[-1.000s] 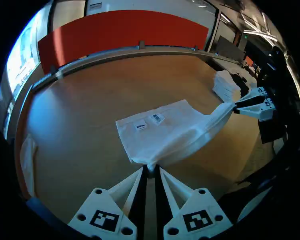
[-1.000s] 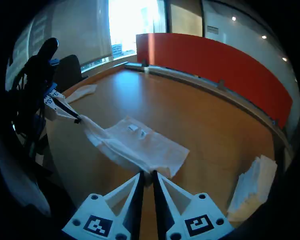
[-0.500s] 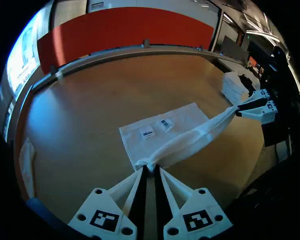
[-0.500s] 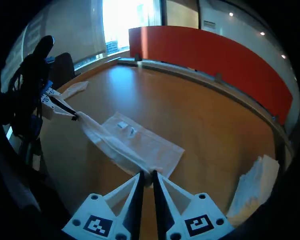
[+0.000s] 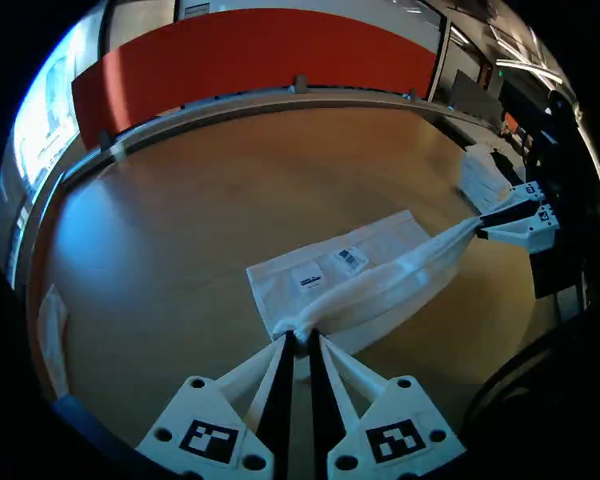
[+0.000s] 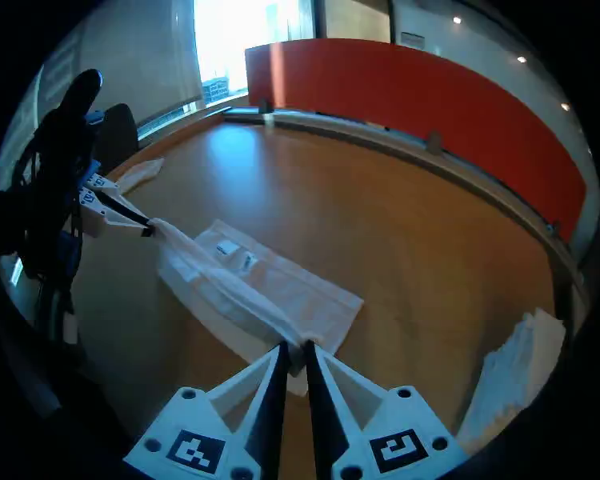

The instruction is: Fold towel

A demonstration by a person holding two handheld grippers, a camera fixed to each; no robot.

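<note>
A white towel [image 5: 356, 268] with two small labels lies partly on the wooden table [image 5: 204, 200], its near edge lifted and stretched taut between both grippers. My left gripper [image 5: 301, 339] is shut on one corner of that edge. In the left gripper view the right gripper [image 5: 484, 226] pinches the other corner at the far right. From the right gripper view, my right gripper [image 6: 294, 352] is shut on the towel [image 6: 284, 292], and the left gripper [image 6: 146, 226] holds the far end at the left, held by a dark-sleeved person.
A stack of folded white towels [image 6: 516, 372] sits near the table's right edge, also seen as the towel stack [image 5: 482, 178]. Another white cloth [image 6: 140, 172] lies at the table's far left edge. A red partition [image 5: 252, 56] runs behind the table.
Both grippers have pulled the towel's lifted edge tighter and lower, drawing it back toward the near side. The flat part now lies closer to the grippers.
</note>
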